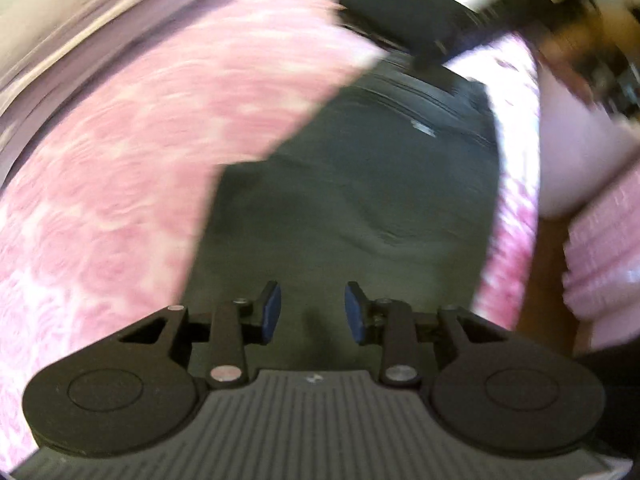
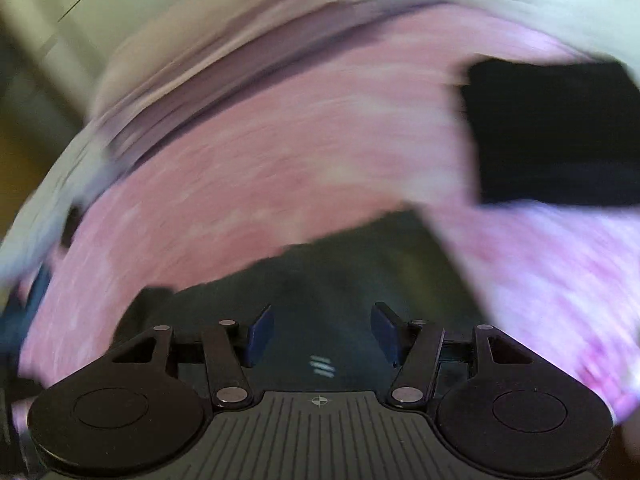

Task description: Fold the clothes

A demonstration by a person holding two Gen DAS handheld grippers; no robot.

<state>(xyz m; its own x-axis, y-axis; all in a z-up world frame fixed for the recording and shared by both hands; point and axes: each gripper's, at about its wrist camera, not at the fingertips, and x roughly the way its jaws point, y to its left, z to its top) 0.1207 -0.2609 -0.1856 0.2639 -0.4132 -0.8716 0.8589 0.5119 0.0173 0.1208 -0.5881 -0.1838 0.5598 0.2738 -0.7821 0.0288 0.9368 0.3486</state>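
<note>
— Left gripper [image 1: 313,307]: jaws parted, empty, above dark green trousers [image 1: 360,200] spread on a pink floral bedspread [image 1: 120,140].

— Right gripper [image 2: 322,334]: likewise parted, empty; a black folded item [image 2: 552,132], possibly clothing, lies blurred beyond.

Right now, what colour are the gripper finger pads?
Blue pads; clearest in the left wrist view.
</note>
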